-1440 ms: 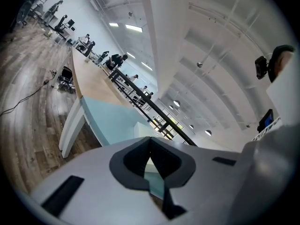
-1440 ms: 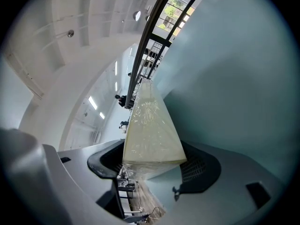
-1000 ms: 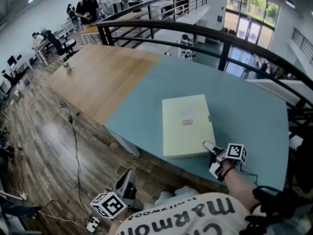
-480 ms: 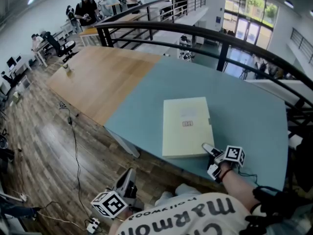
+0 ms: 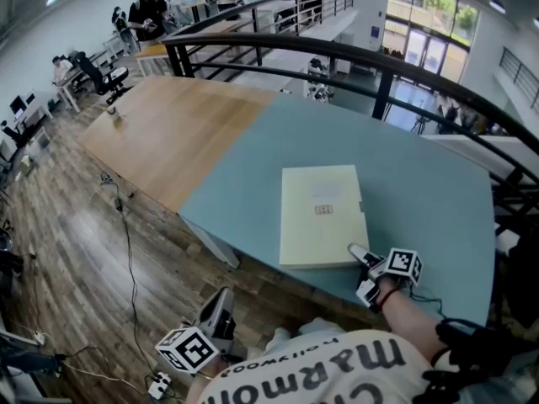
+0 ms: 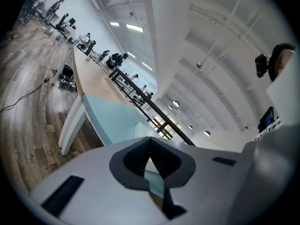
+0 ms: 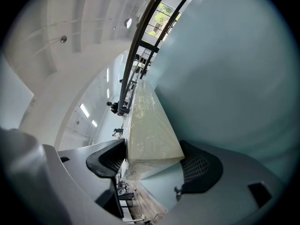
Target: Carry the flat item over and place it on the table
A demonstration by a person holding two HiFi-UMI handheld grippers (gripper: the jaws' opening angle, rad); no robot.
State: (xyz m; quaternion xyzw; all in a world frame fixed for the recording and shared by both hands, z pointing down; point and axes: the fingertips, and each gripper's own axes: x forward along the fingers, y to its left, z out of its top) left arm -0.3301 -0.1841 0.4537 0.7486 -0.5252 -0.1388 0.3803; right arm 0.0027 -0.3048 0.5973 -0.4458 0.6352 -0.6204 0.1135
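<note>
Overhead and close gripper views apparently share table (image 5: 421, 183).

Noted pale-cream rectangular flat item (image 5: 321, 215), glossy film-wrapped, small label mid-face. Lay flat on teal desk (image 5: 421, 175) near front edge, near-right corner clamped between jaws of right hand-held gripper (image 5: 360, 269).

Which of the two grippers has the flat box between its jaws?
The right gripper: its jaws clamp a corner of the pale box on the teal table. The left gripper hangs shut and empty.
</note>
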